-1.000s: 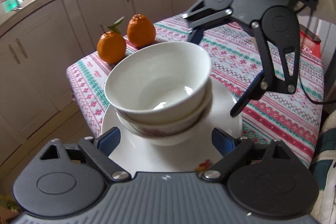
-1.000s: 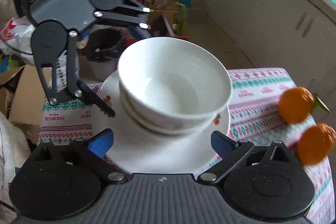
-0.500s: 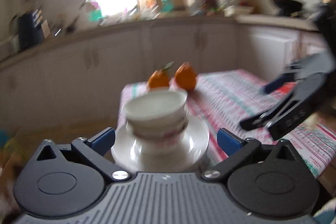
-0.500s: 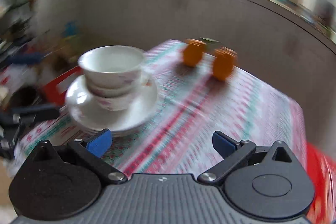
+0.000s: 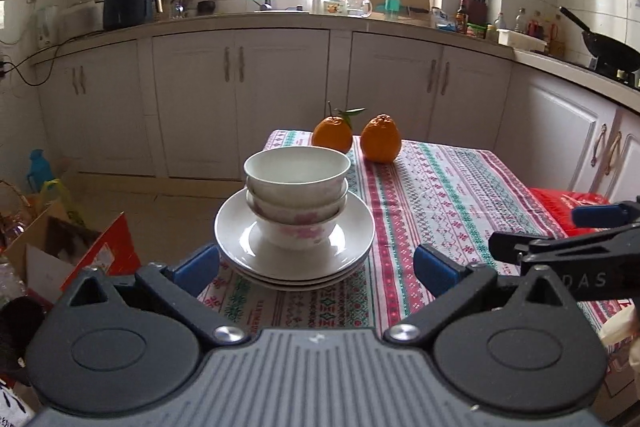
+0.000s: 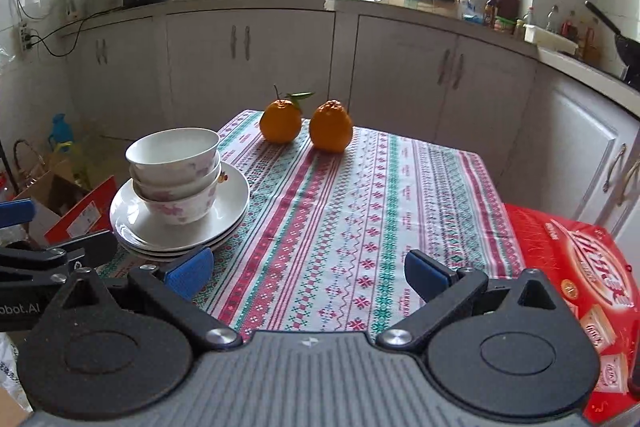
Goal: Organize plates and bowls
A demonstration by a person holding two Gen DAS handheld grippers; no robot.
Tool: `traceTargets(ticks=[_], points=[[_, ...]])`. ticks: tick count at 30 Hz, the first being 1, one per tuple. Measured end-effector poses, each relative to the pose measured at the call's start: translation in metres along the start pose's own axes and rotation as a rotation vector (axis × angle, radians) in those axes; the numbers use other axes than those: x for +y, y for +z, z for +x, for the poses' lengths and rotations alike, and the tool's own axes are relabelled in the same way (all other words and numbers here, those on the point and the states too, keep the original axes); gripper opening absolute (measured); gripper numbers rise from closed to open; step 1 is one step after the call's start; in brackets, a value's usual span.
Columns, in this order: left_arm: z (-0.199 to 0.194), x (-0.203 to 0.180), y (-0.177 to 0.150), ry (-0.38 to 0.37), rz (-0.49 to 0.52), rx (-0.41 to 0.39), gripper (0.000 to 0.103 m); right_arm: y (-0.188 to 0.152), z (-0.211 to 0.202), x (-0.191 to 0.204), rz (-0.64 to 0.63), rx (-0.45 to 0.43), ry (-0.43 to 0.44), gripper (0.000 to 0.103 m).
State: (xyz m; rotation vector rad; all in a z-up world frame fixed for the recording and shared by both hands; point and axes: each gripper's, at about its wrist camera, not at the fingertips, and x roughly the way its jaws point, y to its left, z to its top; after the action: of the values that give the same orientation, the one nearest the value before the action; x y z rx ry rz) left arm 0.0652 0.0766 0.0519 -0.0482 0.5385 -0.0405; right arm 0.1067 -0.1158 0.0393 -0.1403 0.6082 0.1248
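Stacked white bowls [image 5: 296,199] with pink flowers sit on a stack of white plates [image 5: 236,231] at the table's near left corner. They also show at the left of the right wrist view, bowls [image 6: 176,175] on plates [image 6: 236,193]. My left gripper [image 5: 316,267] is open and empty, pulled back just in front of the plates. My right gripper [image 6: 309,270] is open and empty over the tablecloth, to the right of the stack. The right gripper's side shows at the right edge of the left wrist view [image 5: 568,247].
Two oranges [image 5: 356,137] stand at the table's far edge on the patterned tablecloth [image 6: 380,211]. A red box [image 6: 572,267] lies at the right. Cardboard boxes and bags [image 5: 60,239] are on the floor at the left. Kitchen cabinets [image 5: 280,99] run behind.
Both grippers have drawn back and down from above the bowls to the table's near side. The bowl and plate stack has stayed in place.
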Motion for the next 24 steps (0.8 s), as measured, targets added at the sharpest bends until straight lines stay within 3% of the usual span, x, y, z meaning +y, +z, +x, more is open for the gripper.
traceTargets(ticks=[24], points=[[-0.012,-0.006,-0.001,0.016,-0.004,-0.016,0.102,-0.004,-0.003,0.000,0.022,-0.012,-0.013,0.103]])
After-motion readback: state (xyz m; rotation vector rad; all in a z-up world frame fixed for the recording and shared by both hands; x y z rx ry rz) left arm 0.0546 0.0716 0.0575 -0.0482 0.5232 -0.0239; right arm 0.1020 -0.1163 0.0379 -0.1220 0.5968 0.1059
